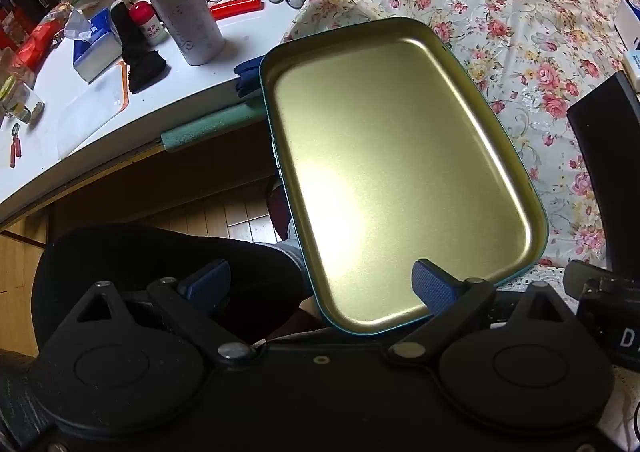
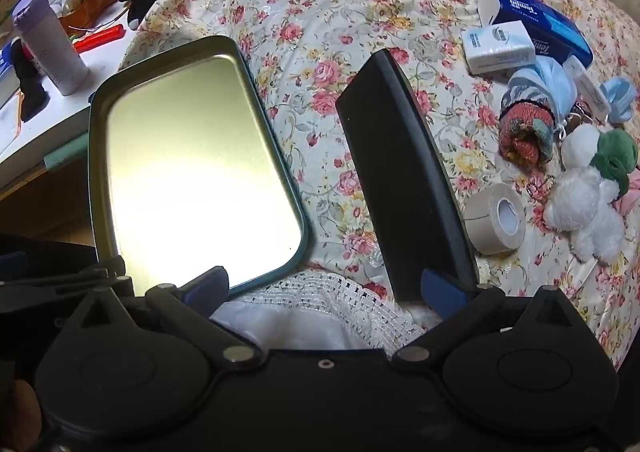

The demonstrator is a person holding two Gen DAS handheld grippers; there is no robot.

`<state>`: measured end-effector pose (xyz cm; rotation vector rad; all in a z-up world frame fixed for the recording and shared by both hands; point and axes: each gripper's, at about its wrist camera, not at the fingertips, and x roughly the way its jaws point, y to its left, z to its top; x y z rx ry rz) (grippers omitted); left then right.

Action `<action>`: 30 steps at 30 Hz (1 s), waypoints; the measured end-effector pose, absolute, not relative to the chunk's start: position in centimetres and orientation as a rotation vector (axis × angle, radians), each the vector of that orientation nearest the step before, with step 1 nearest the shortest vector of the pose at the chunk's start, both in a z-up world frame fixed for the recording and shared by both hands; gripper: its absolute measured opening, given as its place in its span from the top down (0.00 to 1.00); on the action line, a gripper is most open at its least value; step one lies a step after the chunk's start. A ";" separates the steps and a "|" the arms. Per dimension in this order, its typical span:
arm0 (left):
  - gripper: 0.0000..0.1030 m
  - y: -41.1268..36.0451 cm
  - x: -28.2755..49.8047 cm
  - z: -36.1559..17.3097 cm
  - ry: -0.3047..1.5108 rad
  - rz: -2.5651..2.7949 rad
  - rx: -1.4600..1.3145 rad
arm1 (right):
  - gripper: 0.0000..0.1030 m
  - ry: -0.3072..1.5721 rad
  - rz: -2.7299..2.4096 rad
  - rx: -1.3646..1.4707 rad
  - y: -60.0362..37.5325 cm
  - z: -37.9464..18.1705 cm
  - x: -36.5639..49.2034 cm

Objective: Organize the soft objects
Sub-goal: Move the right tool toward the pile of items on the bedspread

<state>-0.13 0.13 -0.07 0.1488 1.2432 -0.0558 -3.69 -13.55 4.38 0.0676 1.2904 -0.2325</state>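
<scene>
I keep both hand-held grippers, left (image 1: 322,284) and right (image 2: 324,288), spread wide and empty, tin (image 2: 192,172) just ahead, plush (image 2: 584,204) off right for loading.

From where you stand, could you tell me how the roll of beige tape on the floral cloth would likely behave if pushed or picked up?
The roll of beige tape looks round and lies tilted on the floral cloth, so a push might set it rolling. Its open white core suggests it is fairly light. Its wound sides look firm, so it should probably keep its shape in a grip.
</scene>
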 end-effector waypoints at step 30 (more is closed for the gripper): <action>0.08 -0.2 -0.9 0.7 1.227 -0.051 0.204 | 0.01 1.320 -0.232 0.089 -13.9 4.7 -4.3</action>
